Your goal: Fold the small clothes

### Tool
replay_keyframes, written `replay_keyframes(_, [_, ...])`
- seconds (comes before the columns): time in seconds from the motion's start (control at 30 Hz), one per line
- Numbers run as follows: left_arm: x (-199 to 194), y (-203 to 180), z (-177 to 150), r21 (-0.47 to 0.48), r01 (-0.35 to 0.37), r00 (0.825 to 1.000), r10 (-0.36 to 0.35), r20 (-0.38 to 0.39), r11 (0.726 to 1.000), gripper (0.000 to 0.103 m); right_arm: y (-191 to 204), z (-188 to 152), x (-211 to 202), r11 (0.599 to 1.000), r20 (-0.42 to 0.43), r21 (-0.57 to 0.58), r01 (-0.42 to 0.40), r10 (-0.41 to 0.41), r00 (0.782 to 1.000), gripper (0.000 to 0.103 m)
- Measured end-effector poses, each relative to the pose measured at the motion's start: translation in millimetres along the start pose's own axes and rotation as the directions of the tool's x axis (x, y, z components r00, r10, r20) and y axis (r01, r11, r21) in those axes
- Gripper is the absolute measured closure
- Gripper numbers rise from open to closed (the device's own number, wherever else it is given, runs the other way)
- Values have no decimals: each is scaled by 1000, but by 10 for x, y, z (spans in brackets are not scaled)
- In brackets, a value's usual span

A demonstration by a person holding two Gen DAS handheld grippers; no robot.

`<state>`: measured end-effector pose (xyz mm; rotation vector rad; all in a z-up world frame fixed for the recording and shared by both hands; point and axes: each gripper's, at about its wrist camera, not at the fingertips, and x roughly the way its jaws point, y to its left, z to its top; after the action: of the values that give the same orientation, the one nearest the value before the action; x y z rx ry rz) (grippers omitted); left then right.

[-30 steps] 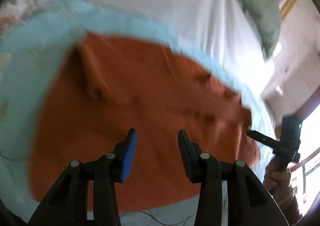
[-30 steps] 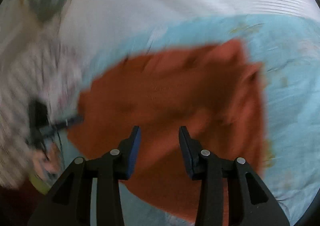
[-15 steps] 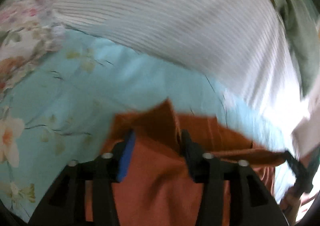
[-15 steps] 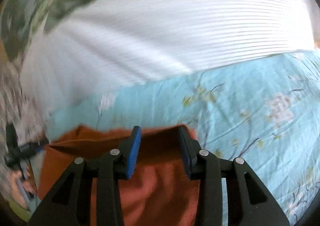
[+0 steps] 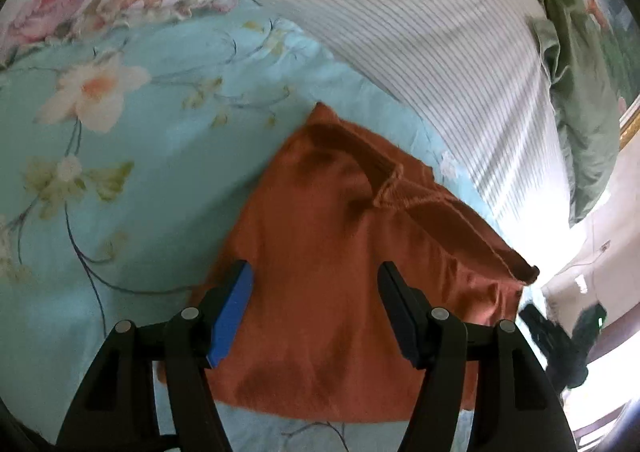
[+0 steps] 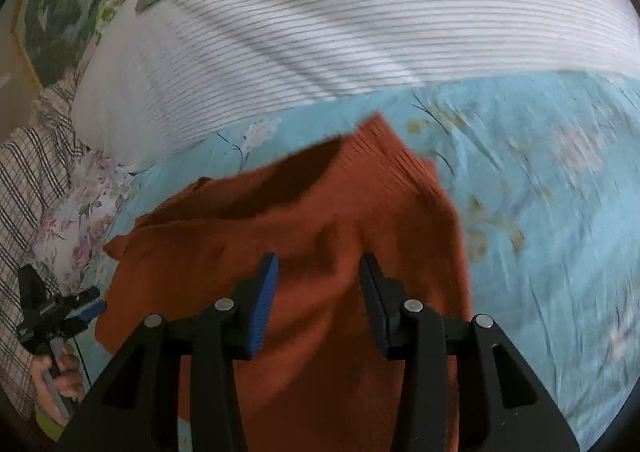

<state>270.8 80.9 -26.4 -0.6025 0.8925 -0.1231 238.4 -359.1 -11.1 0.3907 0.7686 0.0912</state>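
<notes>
Both tools are drawing back from the orange garment (image 5: 332, 272), which has dropped folded onto the bed (image 5: 120, 179). Left tool (image 5: 316, 308) and right tool (image 6: 316, 294) are gaping wide, gripping nothing. Its long axis is running toward the striped pillow (image 6: 360, 23); blue sheet is lying bare alongside.

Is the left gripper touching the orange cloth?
Cannot tell. In the left wrist view the left gripper is open above the orange cloth; no contact or gap shows plainly.
</notes>
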Motion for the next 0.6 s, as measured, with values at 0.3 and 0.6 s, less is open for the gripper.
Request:
replay_keyframes(0.3, [691,-395,498,77,30,995,-22,-95,997,38,-79,555,537,994,0,65,93,-93,996,59])
replay_keyframes(0.6, [572,-439,907,42,-48,998,46,48,998,37,-304,259,-95,977,84,211,-24,7,996,54])
